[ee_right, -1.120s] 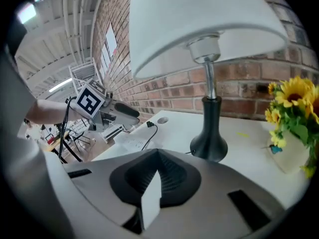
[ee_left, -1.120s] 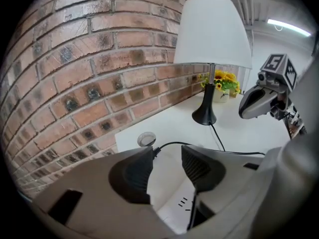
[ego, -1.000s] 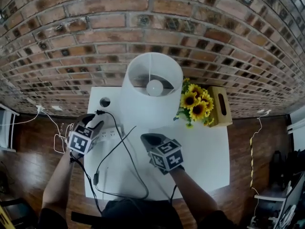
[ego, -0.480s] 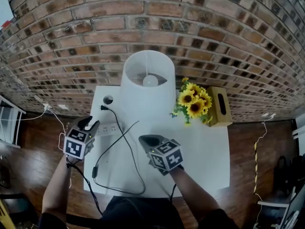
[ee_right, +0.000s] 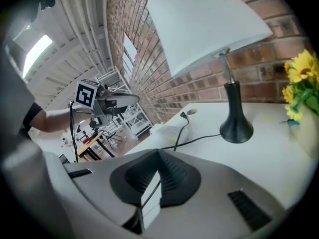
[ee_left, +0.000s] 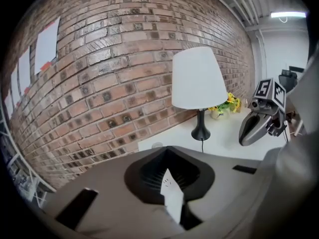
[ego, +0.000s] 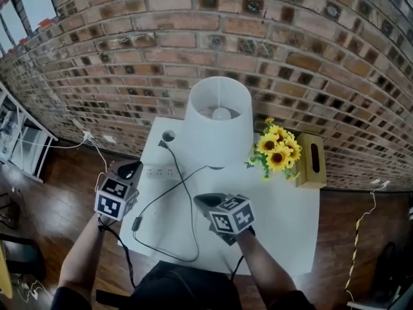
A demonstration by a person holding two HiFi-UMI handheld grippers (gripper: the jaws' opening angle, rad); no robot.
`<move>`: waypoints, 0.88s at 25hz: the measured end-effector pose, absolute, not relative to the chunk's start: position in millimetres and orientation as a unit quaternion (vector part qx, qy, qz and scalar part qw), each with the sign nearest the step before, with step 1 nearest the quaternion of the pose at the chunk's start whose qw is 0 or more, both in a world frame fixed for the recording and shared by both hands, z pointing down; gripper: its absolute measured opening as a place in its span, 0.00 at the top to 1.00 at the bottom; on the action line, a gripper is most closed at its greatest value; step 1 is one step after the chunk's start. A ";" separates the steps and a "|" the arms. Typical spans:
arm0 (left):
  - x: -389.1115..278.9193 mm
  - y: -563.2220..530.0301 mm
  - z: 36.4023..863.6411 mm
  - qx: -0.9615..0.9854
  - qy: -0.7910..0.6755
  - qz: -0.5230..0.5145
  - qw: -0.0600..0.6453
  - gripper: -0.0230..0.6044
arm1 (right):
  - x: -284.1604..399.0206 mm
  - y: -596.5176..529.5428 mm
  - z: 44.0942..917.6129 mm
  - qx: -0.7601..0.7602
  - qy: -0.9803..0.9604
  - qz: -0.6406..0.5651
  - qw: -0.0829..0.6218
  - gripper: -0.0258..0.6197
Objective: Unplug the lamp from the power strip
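While the lamp's plug [ego: 162, 144] is lying loose on the white table [ego: 284, 218], clear of the white power strip [ego: 161, 171], the unplugging itself is looking finished. What is remaining, by my reading, is only drawing the grippers away.

The left gripper [ego: 131, 168] is hovering just short of the strip's near-left end. Its jaws have just been closing and are now sitting practically together, with nothing between them. The right gripper [ego: 205, 201] is hanging over the middle of the table with its pads pressed together as well. Only a thin dark line is showing between them, which I am taking for their seam, not a held wire.

From the left jaws, the plug is resting ahead and a little to the right, beyond the strip and just beside the round cable hole [ego: 168, 135]. From the right jaws, it is lying ahead and to the left, past the strip.

The plug's long axis is running slantwise, away from the jaws toward the brick wall. Its head is pointing to the hole, though its prongs are too small to make out. Its black cord [ego: 193, 231] is trailing back toward the person, passing close by the right jaws, looping near the table's front edge and climbing back to the lamp [ego: 218, 124] base
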State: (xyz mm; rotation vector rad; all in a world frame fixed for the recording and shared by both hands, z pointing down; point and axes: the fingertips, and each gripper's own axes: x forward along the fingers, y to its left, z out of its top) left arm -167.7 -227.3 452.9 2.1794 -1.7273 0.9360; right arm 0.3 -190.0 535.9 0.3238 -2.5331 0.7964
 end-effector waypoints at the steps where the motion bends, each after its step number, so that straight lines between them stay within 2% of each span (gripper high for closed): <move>1: -167.9 -223.7 449.5 0.737 -0.588 0.316 0.104 0.95 | -4.4 -185.7 533.8 0.103 -0.924 0.286 0.230 0.95; 7: -181.4 -202.3 422.8 0.722 -0.613 0.310 0.080 0.95 | -44.0 -162.8 493.7 0.033 -0.947 0.257 0.188 0.95; 17: -212.4 -153.4 414.5 0.702 -0.651 0.272 0.096 0.95 | -74.1 -143.0 462.2 0.000 -0.959 0.232 0.163 0.95; 22: -211.1 -137.0 394.2 0.712 -0.661 0.198 0.129 0.95 | -84.6 -131.9 443.9 -0.013 -0.964 0.215 0.153 0.95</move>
